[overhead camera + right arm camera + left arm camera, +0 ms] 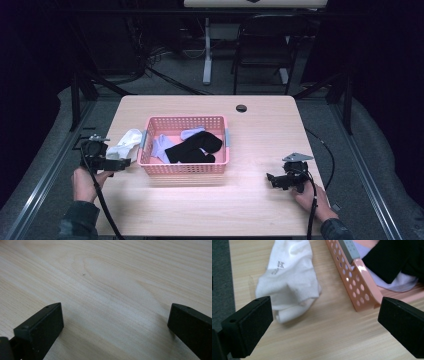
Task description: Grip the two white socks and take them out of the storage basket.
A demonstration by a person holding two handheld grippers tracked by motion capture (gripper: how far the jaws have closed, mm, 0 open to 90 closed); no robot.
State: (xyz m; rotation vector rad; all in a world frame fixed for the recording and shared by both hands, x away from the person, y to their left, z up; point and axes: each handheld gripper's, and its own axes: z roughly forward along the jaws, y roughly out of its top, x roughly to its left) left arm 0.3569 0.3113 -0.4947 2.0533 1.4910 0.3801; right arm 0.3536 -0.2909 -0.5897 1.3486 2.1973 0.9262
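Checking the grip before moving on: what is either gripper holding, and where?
Nothing: left gripper open short of the white sock; right gripper open.

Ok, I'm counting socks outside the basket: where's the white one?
The white sock lies on the table just left of the pink basket in the high view, ahead of the open left gripper.

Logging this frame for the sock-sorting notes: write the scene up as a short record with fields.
surface: wooden table
container: pink basket with holed walls, mid-table
in basket: black sock lying over lilac socks
outside basket: white sock, crumpled on the table beside the basket's left wall
left gripper: jaws wide open, nothing between the pads, pointed at the white sock and the basket's corner
right gripper: jaws open over bare table, right of the basket
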